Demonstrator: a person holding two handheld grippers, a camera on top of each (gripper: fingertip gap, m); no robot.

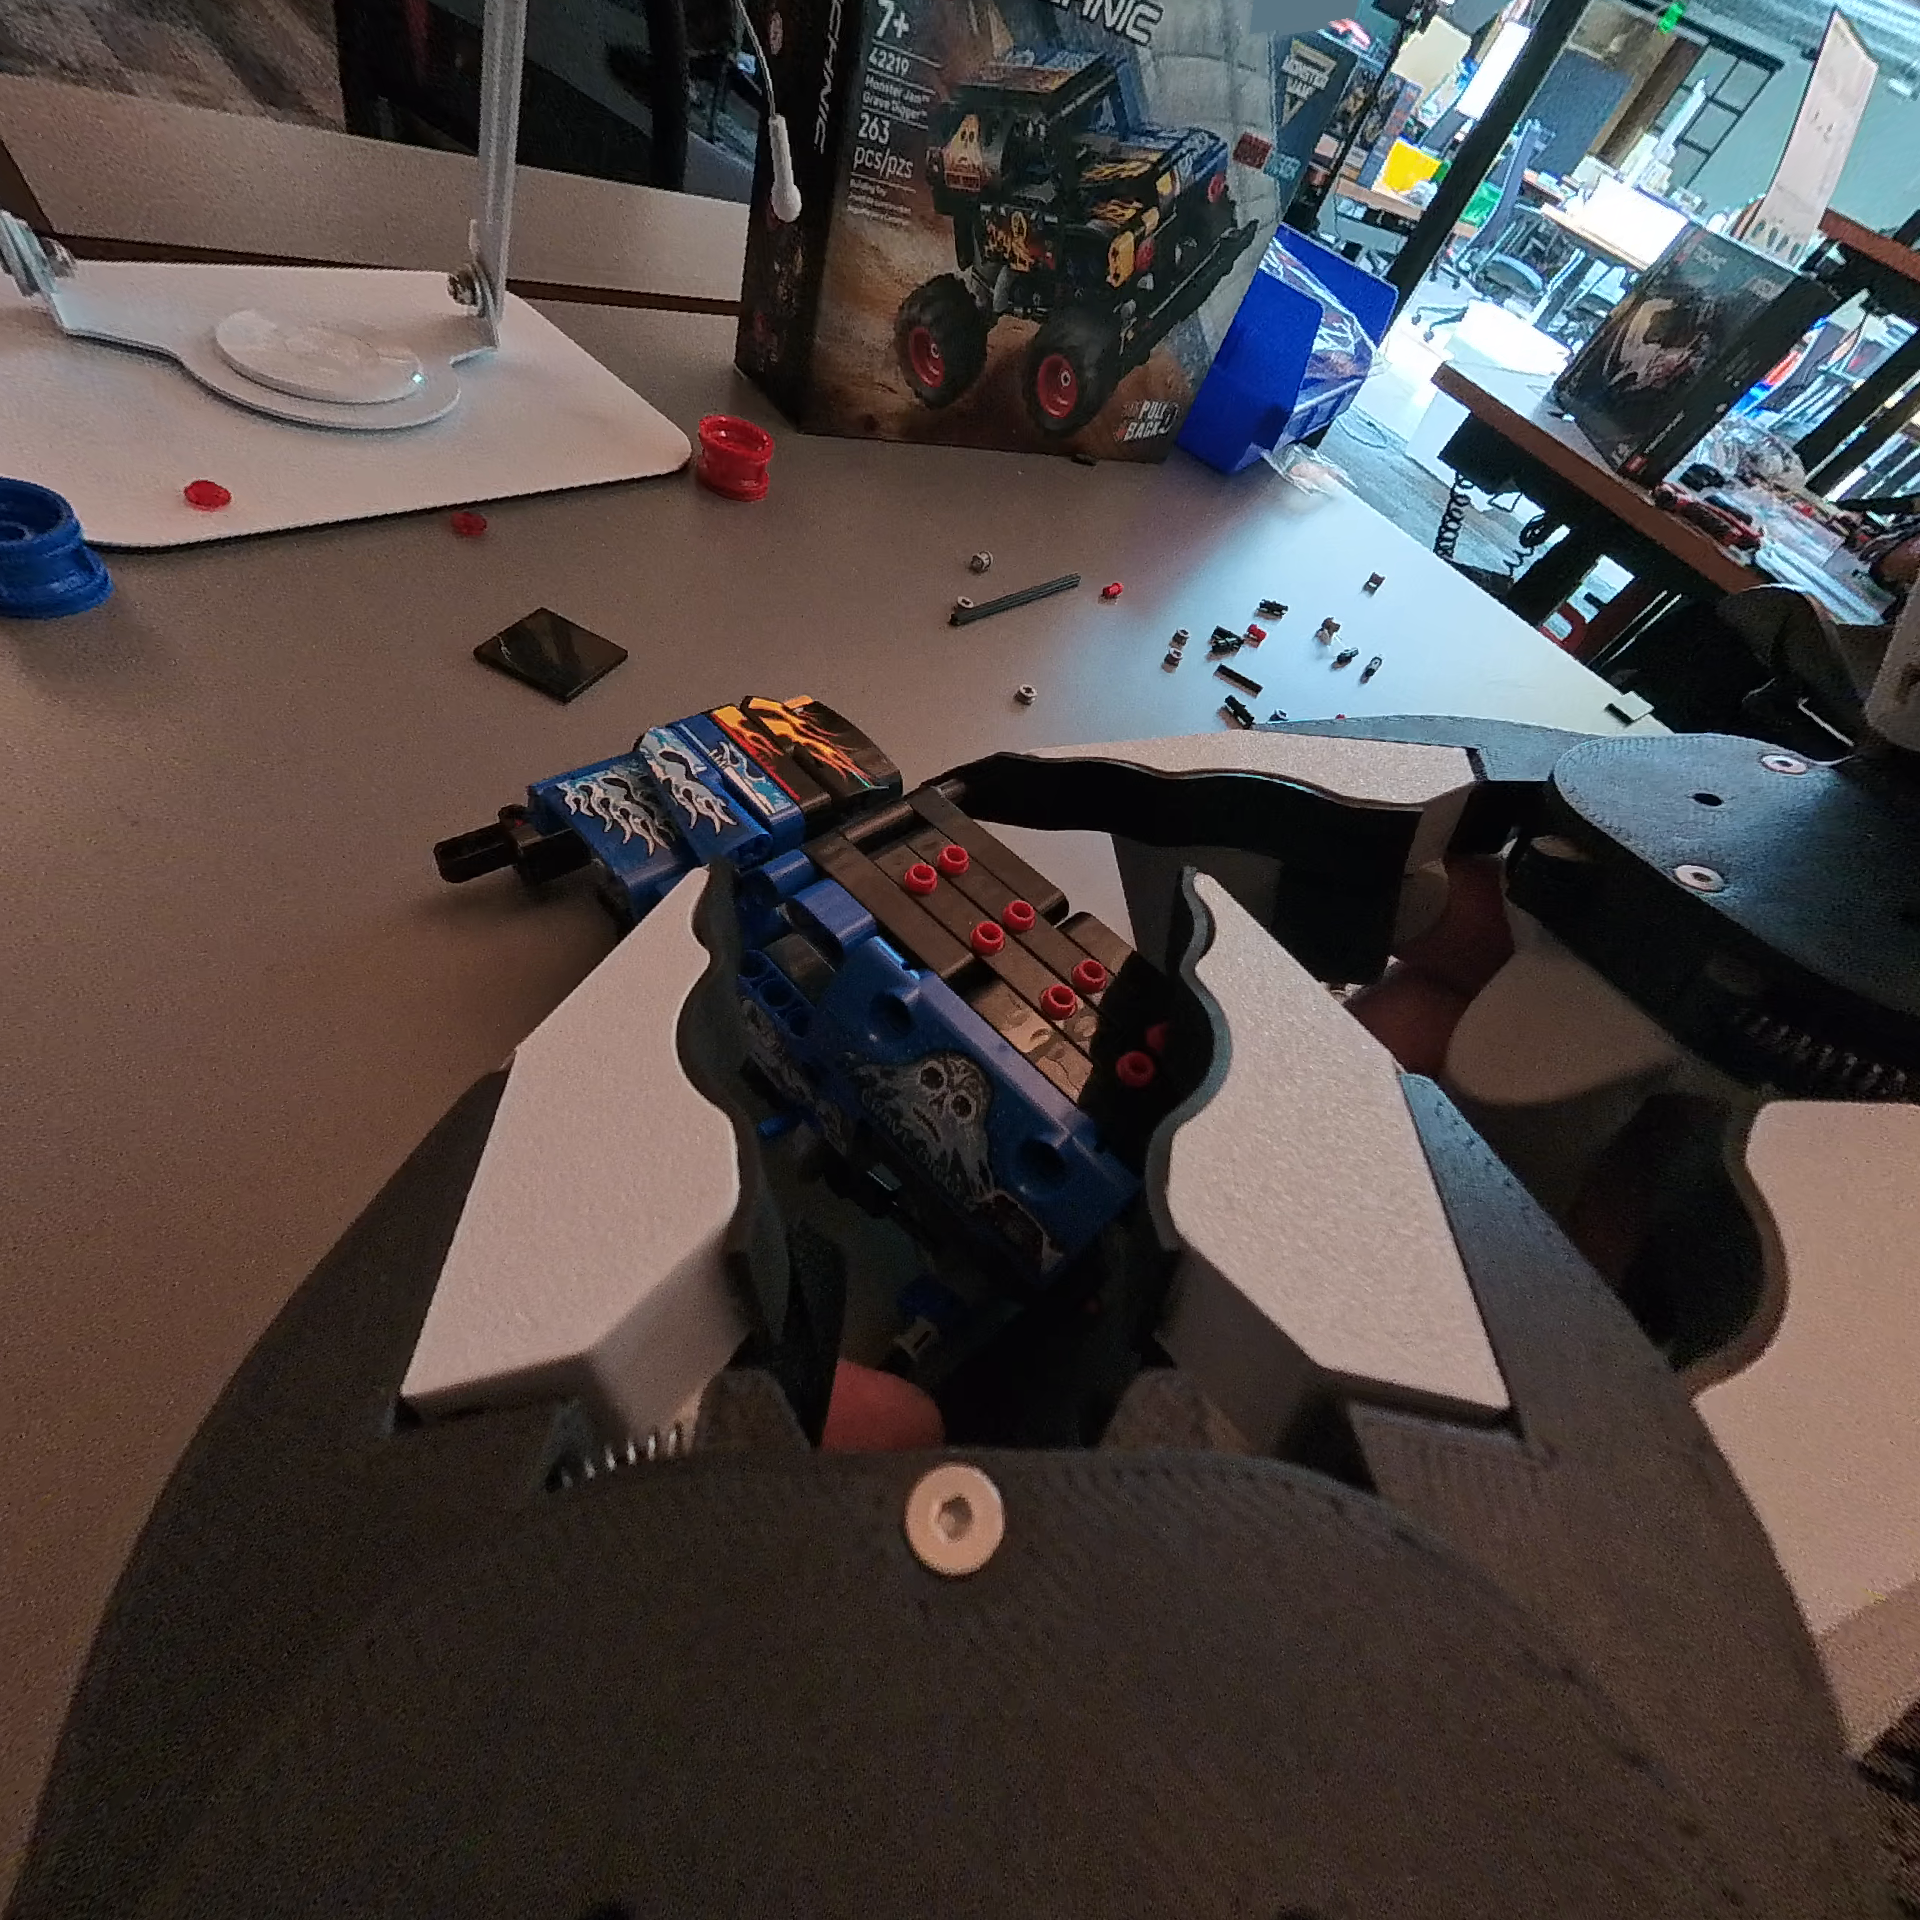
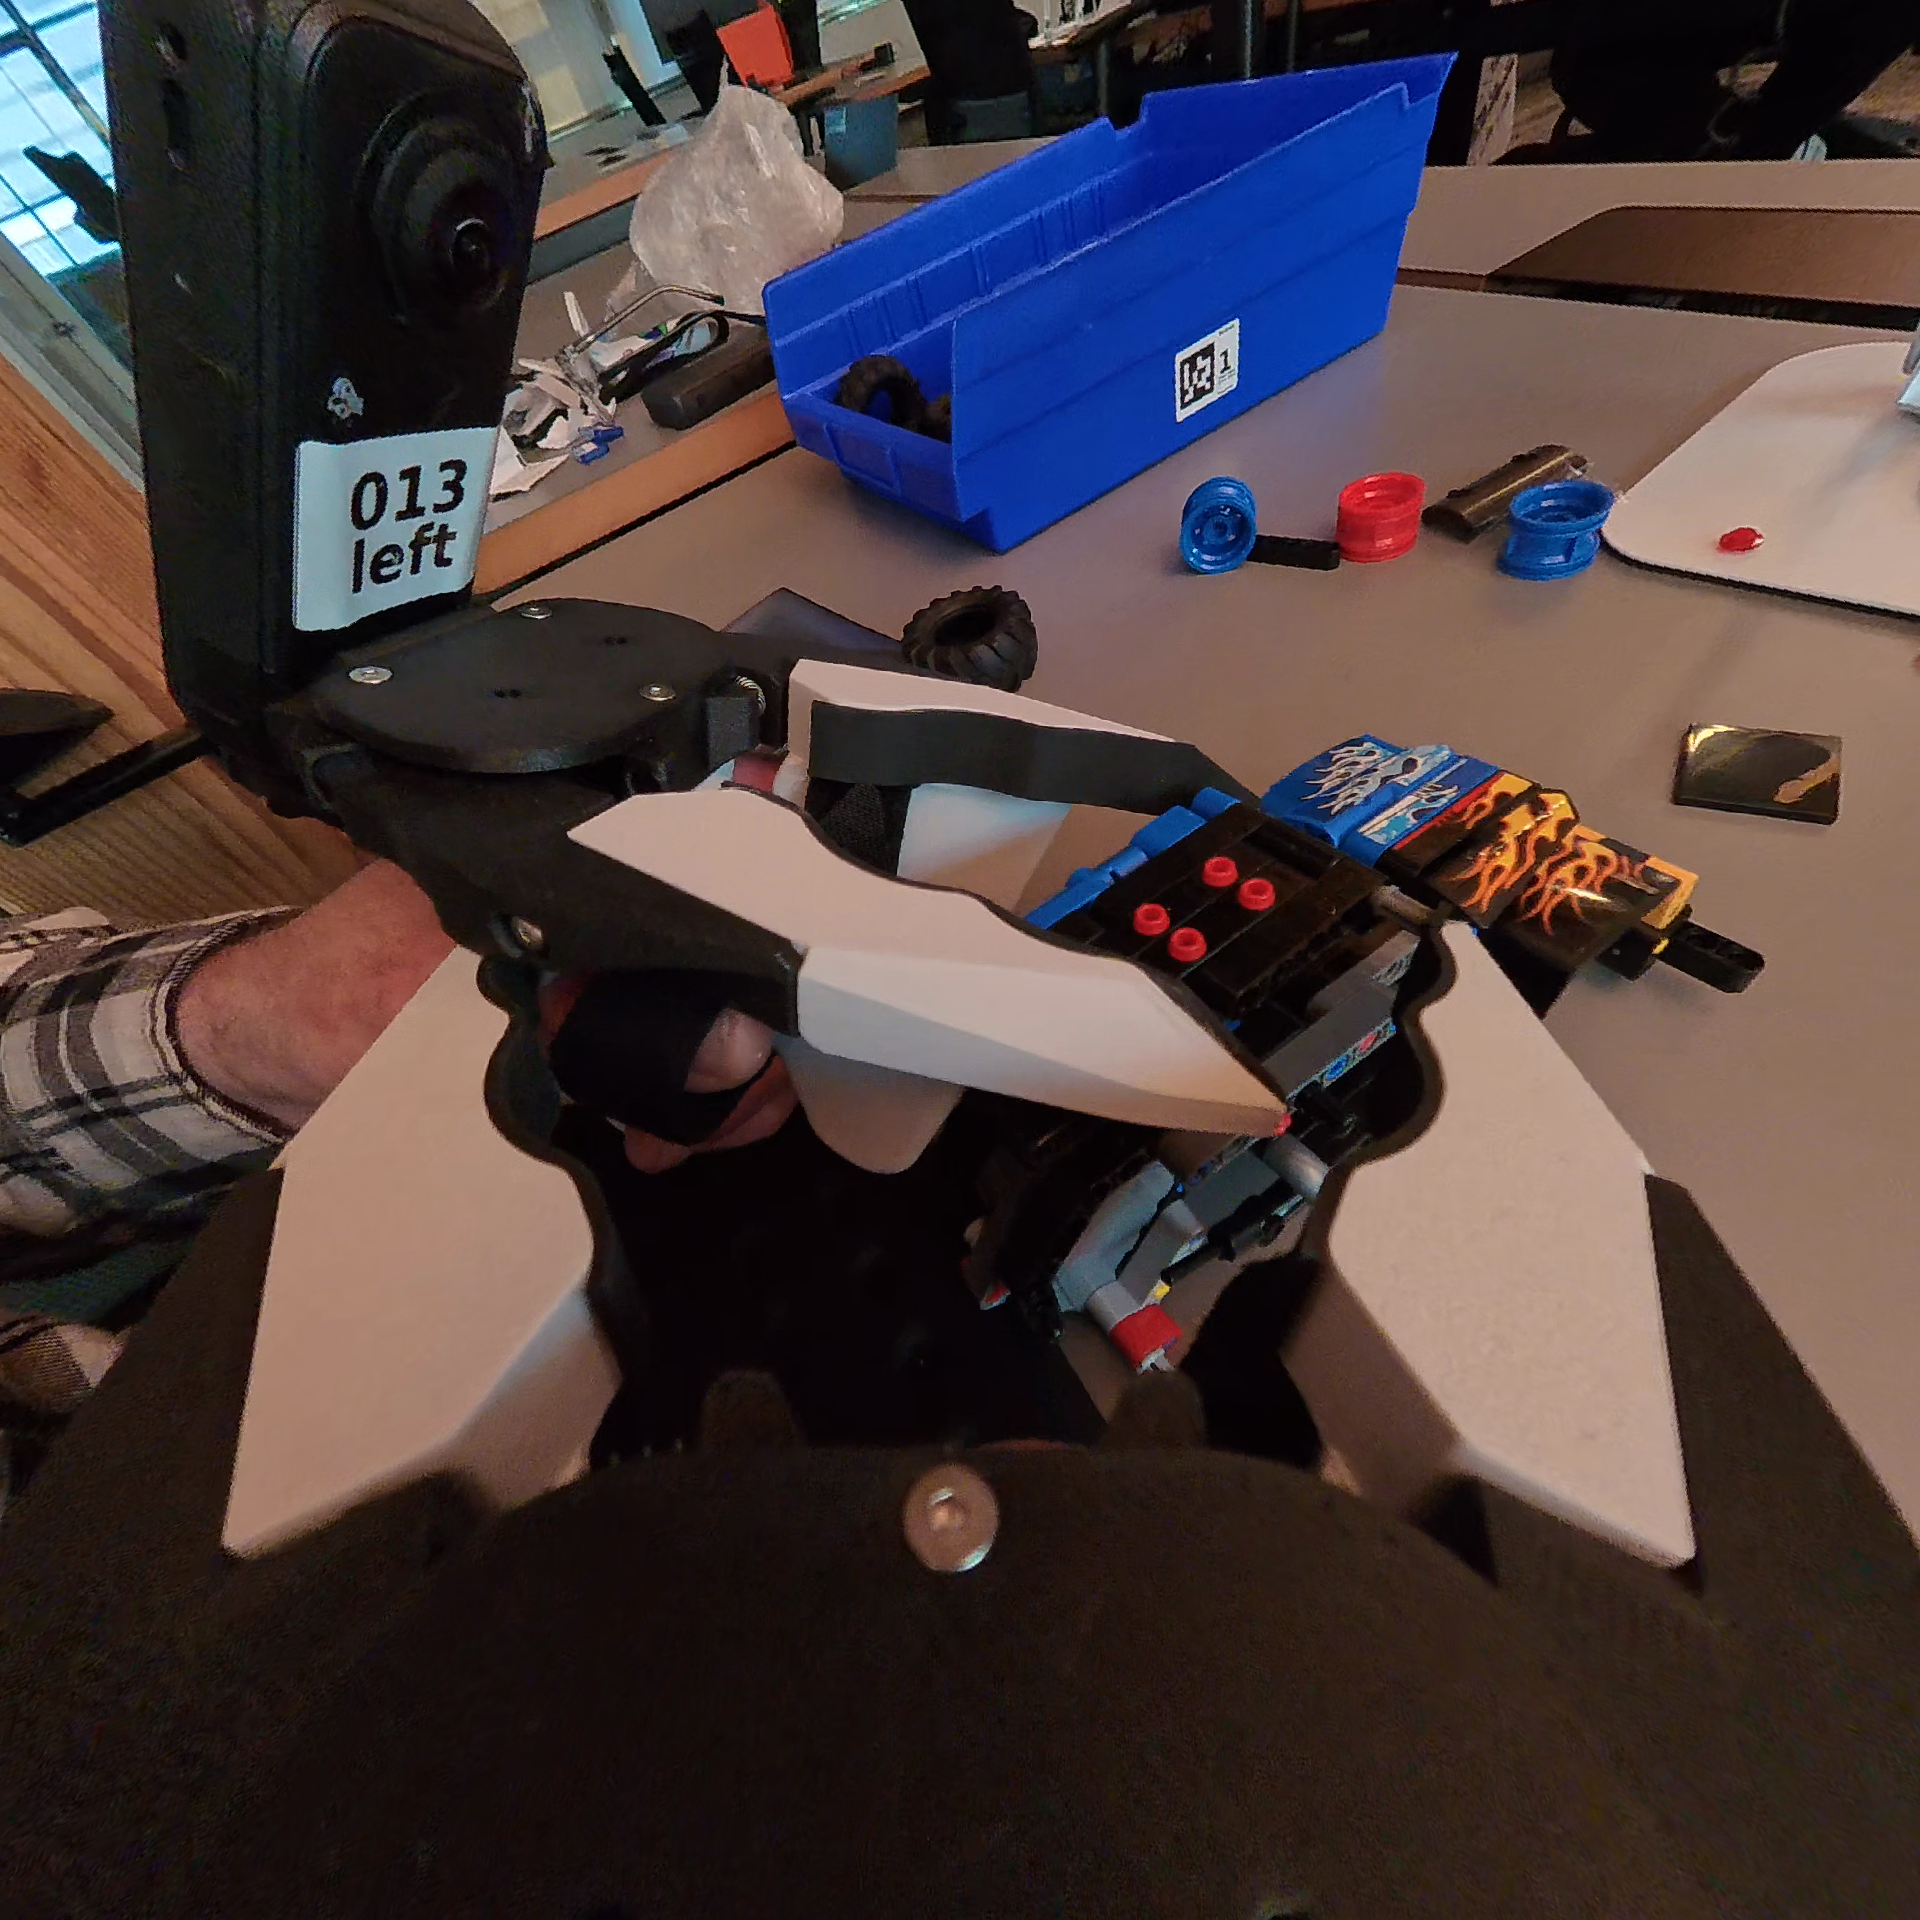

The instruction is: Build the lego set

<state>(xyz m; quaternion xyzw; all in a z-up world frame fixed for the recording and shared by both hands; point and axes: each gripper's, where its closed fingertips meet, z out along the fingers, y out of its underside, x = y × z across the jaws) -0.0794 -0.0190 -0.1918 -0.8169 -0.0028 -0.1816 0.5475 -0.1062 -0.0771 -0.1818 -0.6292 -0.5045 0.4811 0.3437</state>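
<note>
Left wrist view, lego truck body between left gripper, seemingly clamped

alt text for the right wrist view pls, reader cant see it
Two sets of white tongs, the right tongs near the camera and the left tongs entering from the left, grip a half-built blue and black toy truck above a grey table. Behind it lie a blue bin, loose blue and red wheel rims and a black tyre.
</note>
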